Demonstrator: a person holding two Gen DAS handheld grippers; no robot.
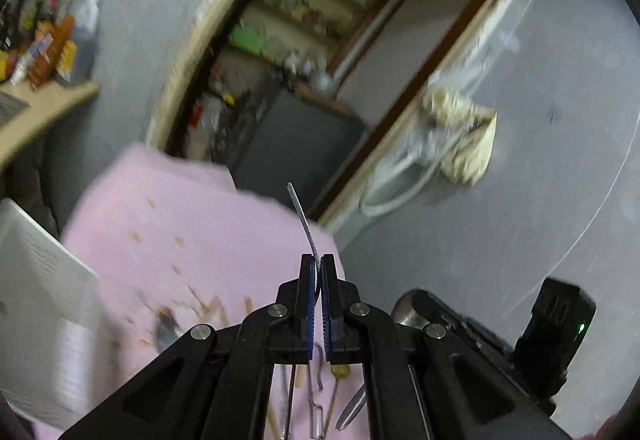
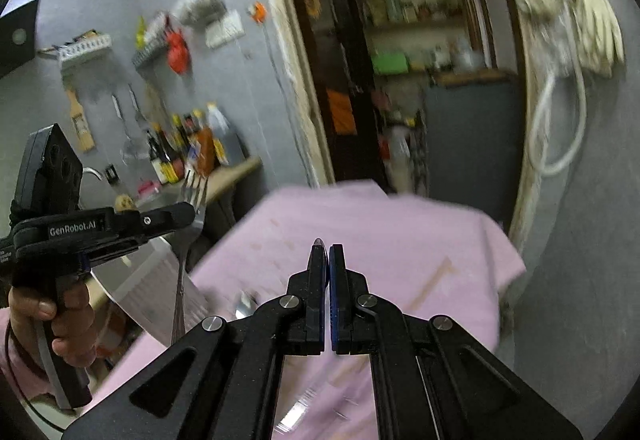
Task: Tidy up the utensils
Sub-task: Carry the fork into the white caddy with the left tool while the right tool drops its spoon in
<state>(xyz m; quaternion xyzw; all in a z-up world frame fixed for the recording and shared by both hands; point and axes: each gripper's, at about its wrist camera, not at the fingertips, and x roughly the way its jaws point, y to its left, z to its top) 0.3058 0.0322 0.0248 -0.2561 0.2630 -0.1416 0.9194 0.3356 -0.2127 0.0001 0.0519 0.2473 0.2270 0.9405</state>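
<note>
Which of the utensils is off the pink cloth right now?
The fork, pinched in the left gripper and held up in the air, tines up. The spoon and other utensils lie on the pink cloth.
</note>
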